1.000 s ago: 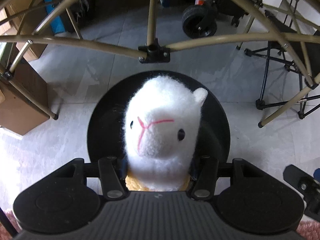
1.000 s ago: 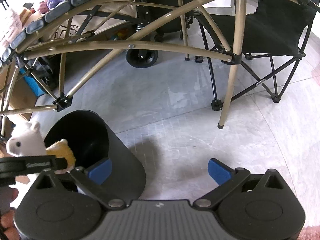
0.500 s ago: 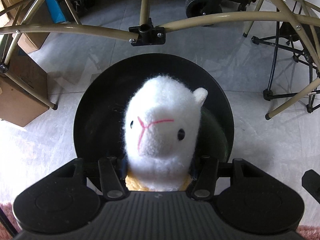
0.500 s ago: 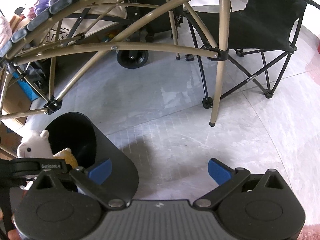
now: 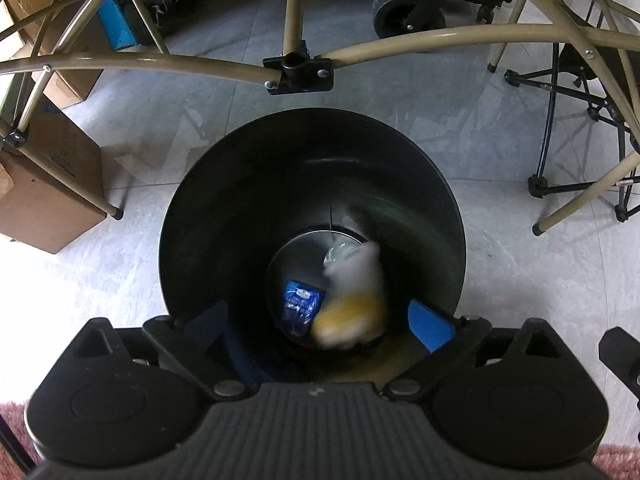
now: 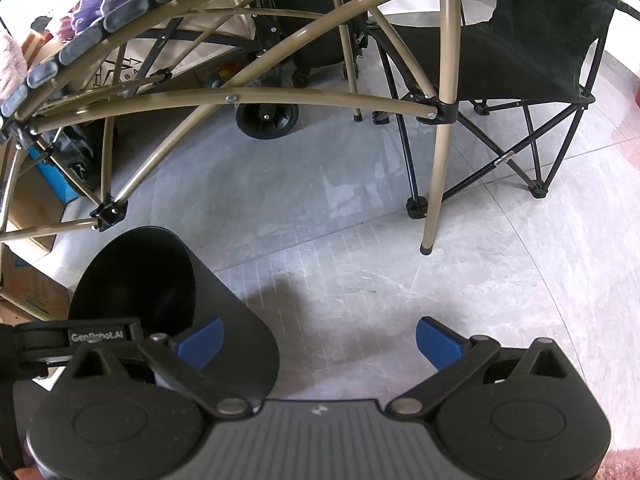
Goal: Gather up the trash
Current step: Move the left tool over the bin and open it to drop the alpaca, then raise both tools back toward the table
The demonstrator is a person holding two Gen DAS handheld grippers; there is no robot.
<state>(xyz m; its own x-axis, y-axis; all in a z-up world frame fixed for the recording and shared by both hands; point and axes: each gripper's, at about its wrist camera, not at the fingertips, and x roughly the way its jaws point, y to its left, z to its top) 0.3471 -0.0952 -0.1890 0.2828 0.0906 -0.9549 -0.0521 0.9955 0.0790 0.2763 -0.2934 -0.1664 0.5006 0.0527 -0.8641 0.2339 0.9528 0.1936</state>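
Note:
A black round trash bin (image 5: 208,216) stands on the grey floor; it also shows in the right wrist view (image 6: 224,320). My left gripper (image 5: 320,324) is open, right over the bin's mouth. A white and yellow plush alpaca (image 5: 352,300), blurred, is inside the bin near the bottom, free of the fingers. A blue packet (image 5: 298,306) and a clear wrapper (image 5: 336,252) lie on the bin's bottom. My right gripper (image 6: 316,344) is open and empty above the floor, just right of the bin.
Tan metal frame tubes (image 5: 160,64) arch over the bin, with a leg (image 6: 440,168) standing on the floor. Cardboard boxes (image 5: 44,192) sit left. A black folding chair (image 6: 520,72) stands right, a wheeled cart (image 5: 404,12) behind. Pink rug (image 6: 624,464) at the near edge.
My left gripper opened over the bin and the plush alpaca dropped out of it into the bin. The right gripper stayed open and shifted slightly.

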